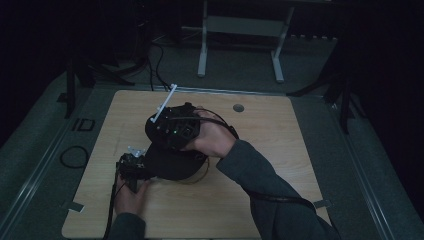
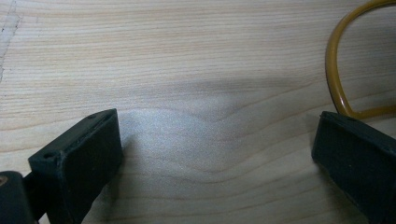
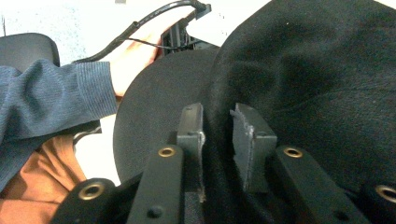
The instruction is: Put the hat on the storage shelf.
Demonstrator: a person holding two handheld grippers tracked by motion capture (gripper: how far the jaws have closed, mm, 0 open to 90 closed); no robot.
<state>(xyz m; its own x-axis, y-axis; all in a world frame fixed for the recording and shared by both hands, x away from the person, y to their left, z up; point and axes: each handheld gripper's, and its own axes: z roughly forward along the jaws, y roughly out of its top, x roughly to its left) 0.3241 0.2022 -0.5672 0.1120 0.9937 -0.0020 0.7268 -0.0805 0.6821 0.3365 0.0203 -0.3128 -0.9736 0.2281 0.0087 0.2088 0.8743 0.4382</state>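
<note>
A black cap (image 1: 172, 165) lies on the wooden table (image 1: 265, 150), left of its middle. My right gripper (image 1: 170, 137) comes down on the cap's crown. In the right gripper view its jaws (image 3: 218, 116) stand close together and pinch a fold of the cap's black fabric (image 3: 317, 79), with the flat brim (image 3: 149, 126) to their left. My left gripper (image 1: 137, 167) sits low at the cap's left edge. Its jaws (image 2: 217, 154) stand wide apart over bare wood with nothing between them. A yellow-brown curved band (image 2: 334, 70) shows just beyond its right jaw.
A round hole (image 1: 238, 107) sits near the table's far edge. White frame legs (image 1: 202, 50) stand on the floor behind the table and a cable loop (image 1: 75, 156) lies on the floor at the left. The person's blue sleeve (image 3: 51, 98) and hand (image 3: 135, 56) show beyond the brim.
</note>
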